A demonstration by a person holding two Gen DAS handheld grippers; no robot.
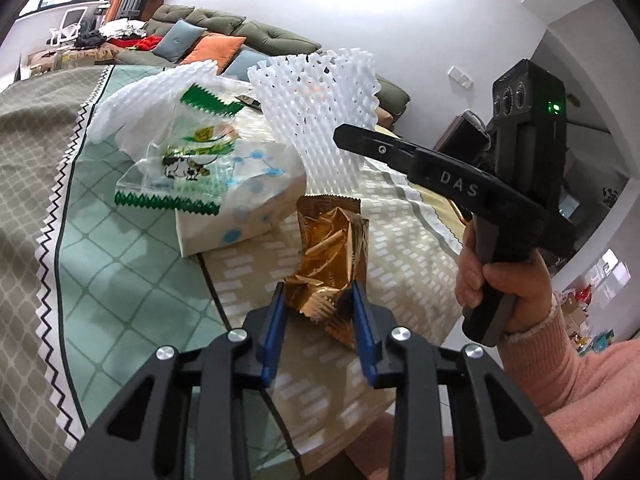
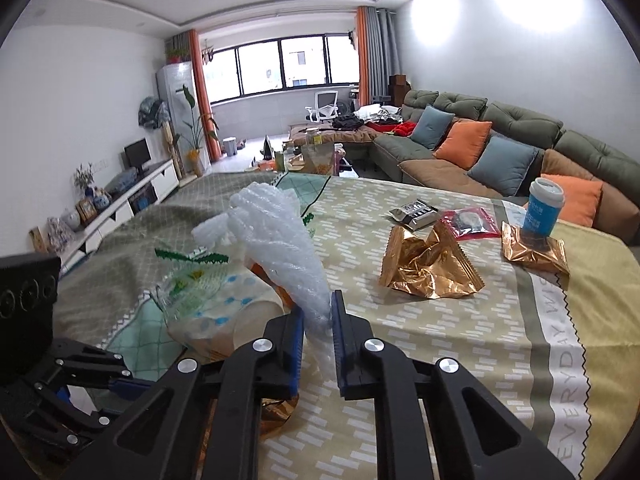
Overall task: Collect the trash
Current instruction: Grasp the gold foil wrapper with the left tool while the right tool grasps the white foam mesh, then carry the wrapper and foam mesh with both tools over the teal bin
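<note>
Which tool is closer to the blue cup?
Right. The right tool pinches white foam netting, with the blue cup farther along the table. The left tool clamps a gold wrapper beyond the right tool.

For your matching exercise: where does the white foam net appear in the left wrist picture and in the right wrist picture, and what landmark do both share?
Left wrist: foam net, upper centre, held up by the right gripper coming in from the right.
Right wrist: foam net, centre, rising from between the fingers.
Shared landmark: the tissue pack under a clear green-edged wrapper.
</note>
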